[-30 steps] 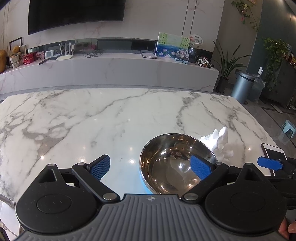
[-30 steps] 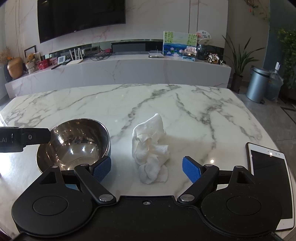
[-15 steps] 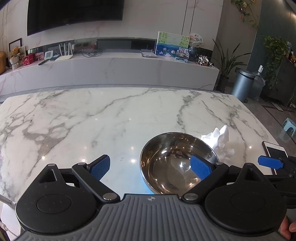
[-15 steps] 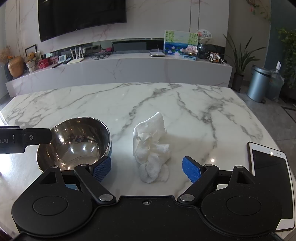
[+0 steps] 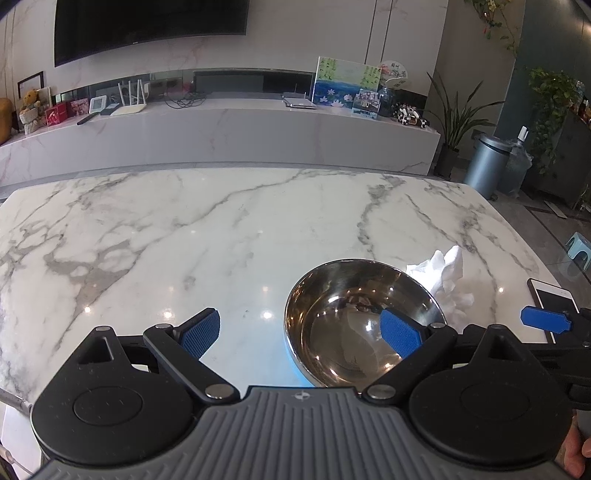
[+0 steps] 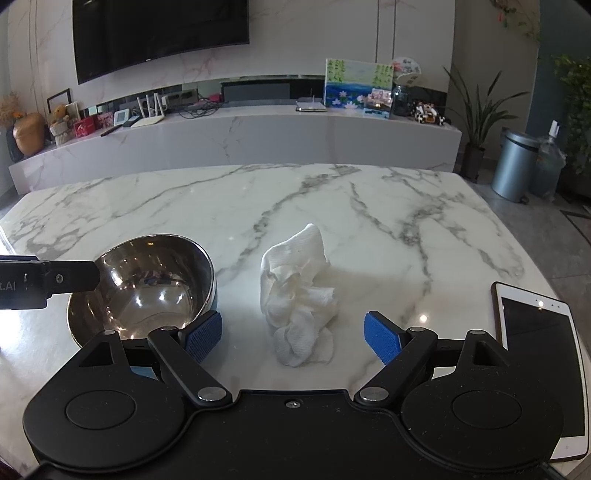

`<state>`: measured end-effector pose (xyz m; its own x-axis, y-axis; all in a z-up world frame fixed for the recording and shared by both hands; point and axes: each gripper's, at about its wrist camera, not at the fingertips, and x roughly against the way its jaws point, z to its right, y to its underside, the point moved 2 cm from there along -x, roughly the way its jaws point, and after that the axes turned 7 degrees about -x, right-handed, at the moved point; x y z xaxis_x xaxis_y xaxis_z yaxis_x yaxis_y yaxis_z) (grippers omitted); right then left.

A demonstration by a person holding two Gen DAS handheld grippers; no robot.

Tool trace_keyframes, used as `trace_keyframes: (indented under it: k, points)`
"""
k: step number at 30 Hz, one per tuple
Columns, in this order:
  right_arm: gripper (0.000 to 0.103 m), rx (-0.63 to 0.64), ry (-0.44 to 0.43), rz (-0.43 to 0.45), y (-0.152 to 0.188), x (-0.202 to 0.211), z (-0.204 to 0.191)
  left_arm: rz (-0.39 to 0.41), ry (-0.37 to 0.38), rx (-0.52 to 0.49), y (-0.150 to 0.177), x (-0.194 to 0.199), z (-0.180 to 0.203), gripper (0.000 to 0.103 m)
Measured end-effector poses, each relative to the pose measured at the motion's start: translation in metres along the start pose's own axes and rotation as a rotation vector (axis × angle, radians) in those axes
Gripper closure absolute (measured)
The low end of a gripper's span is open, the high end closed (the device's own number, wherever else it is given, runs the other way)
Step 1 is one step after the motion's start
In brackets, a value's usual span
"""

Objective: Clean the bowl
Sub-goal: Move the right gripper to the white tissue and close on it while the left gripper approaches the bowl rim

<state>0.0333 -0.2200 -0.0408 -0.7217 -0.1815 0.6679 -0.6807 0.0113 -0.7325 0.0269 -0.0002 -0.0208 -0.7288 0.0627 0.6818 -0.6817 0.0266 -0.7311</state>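
Sitting upright, bowl [image 5: 364,321] mouth skyward

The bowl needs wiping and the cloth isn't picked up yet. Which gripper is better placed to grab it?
The right gripper: it is open with the crumpled cloth centred between its fingers. The left gripper straddles the bowl rim, so it suits steadying.

Prob. a home living rm: wall TV [image 6: 159,33], marble media console [image 6: 236,136], houseplant [image 6: 480,110], marble table [image 6: 332,206].

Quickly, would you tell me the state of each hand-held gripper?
Left hand-held gripper: open, holding nothing.
Right hand-held gripper: open, holding nothing.
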Motion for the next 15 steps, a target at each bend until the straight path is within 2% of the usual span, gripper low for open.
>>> trace_keyframes:
  k: [8,12,15]
  points:
    - [0.021,0.007,-0.021,-0.035,-0.011,-0.009,0.001,-0.028,-0.011,-0.025,-0.004,-0.012,-0.004,0.009]
    - [0.03,0.069,-0.021,-0.066,-0.028,-0.017,-0.001,-0.051,-0.025,-0.078,-0.011,-0.019,-0.004,0.01]
    - [0.031,0.101,-0.038,-0.126,-0.037,-0.031,-0.002,-0.075,-0.003,-0.103,-0.014,-0.024,-0.004,0.011]
